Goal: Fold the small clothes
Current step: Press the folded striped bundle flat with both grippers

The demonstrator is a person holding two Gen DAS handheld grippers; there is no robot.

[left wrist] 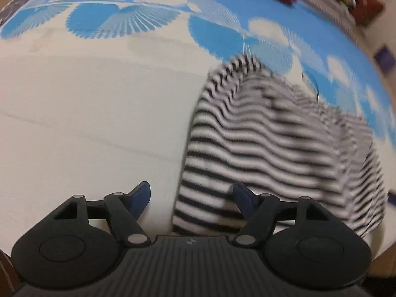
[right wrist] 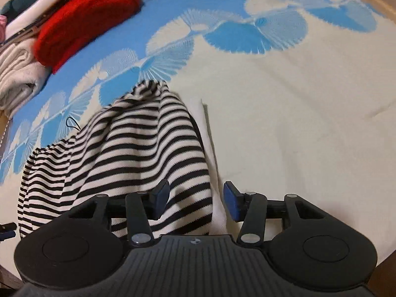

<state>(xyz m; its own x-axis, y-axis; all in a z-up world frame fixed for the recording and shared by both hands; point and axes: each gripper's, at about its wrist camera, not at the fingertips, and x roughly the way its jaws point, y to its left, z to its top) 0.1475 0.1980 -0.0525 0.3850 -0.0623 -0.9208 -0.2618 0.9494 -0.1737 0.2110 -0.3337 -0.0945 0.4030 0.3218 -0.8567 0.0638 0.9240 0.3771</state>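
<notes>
Between folds: the striped garment (right wrist: 138, 158) lies bunched on the blue-and-white blanket (right wrist: 284, 99), left gripper (left wrist: 191, 198) and right gripper (right wrist: 196, 204) both spread and empty above its near hem, which probably needs re-pinching next.

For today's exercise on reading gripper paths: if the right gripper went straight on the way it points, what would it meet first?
Probably the right edge of the black-and-white striped knit garment, between the right gripper's open jaws, or the white fabric beside it; depth is unclear.

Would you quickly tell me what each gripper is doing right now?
Left gripper: open, holding nothing.
Right gripper: open, above the striped garment's edge, gripping nothing.
</notes>
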